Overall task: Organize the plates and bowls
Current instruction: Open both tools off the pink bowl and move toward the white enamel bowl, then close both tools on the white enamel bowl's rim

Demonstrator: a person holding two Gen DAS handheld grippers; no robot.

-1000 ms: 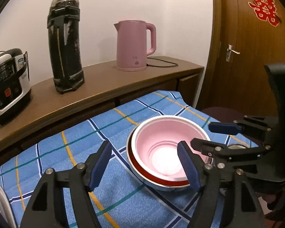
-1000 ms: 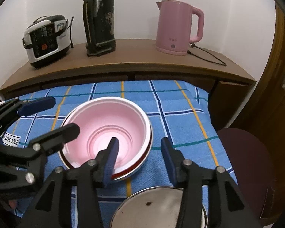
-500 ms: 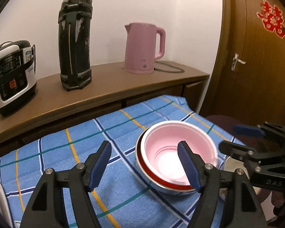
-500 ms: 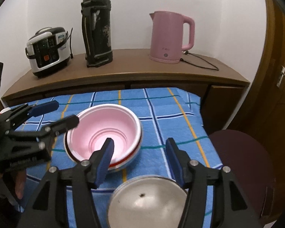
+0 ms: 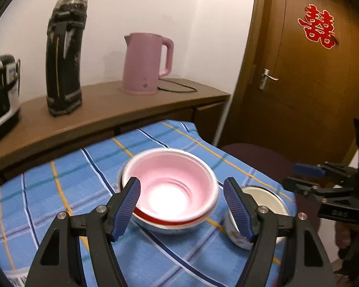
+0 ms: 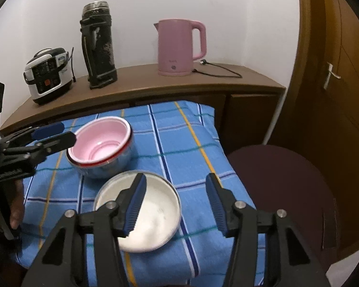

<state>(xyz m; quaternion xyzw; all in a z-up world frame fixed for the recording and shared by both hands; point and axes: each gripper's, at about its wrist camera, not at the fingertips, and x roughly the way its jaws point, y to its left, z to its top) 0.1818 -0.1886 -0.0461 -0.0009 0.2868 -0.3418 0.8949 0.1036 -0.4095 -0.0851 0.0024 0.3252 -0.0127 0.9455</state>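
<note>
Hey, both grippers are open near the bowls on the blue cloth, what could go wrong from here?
1. The white bowl sits close to the near edge of the blue cloth; a nudge from the open right gripper might push it off.
2. The pink bowl nests in a metal bowl; the open left gripper may lift only the inner one.
3. The cloth could slide or bunch if a bowl is dragged.

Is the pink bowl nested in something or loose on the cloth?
Nested: the pink bowl sits upright inside a steel bowl, whose red rim band shows just below it.
</note>
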